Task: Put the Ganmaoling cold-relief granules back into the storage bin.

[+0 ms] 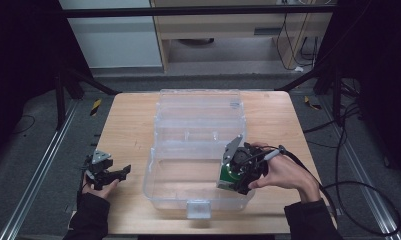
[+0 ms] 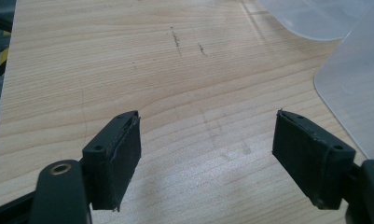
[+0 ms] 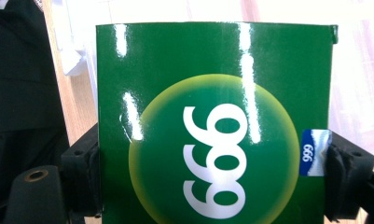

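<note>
Two grippers, one item in hand. Item: green box (image 3: 212, 121), glossy, with a yellow-green disc and white "999" print. I am gripping it in the right gripper (image 3: 212, 172), jaws clenched on its two side faces, one pad pressing a small blue label on the box edge. In the high view the green box (image 1: 229, 174) is sitting low inside the clear plastic bin (image 1: 168, 185), at its near right corner, with the right gripper (image 1: 240, 172) tilted down over the bin's right wall. My right hand (image 1: 283, 172) is wrapping the gripper body from the right, forearm coming in from the bottom edge, cable trailing off over the wooden table (image 1: 128, 125).

Left gripper (image 1: 108, 172): I am holding it low over the table, well left of the bin, left hand (image 1: 99, 189) cupping it from below. Its jaws are standing wide apart and released, bare wood between the pads (image 2: 121, 158), with the bin's clear corner (image 2: 352, 88) ahead to one side.
</note>
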Demonstrator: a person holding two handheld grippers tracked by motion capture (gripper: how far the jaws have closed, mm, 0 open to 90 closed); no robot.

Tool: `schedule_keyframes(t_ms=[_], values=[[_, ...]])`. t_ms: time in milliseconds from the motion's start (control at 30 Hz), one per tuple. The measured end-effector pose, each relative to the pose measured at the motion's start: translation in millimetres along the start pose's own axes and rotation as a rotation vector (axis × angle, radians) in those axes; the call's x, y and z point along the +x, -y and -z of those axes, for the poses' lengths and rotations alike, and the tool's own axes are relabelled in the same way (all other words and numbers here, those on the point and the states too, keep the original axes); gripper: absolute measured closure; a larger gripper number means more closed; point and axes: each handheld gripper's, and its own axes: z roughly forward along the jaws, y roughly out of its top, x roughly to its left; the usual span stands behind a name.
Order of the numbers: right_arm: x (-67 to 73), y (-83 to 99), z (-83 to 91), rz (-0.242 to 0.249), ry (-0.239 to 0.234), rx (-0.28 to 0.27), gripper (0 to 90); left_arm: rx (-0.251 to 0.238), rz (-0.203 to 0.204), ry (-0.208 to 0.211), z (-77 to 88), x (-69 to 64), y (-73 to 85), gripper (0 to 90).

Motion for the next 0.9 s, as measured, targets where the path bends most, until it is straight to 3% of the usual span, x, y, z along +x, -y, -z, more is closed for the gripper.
schedule_keyframes(t_ms=[900], values=[[1.8, 8.5, -26.2, -0.009, -0.033, 0.047, 15.7, -0.002, 0.0, -0.001, 0.5, 1.0, 0.1, 23.0]])
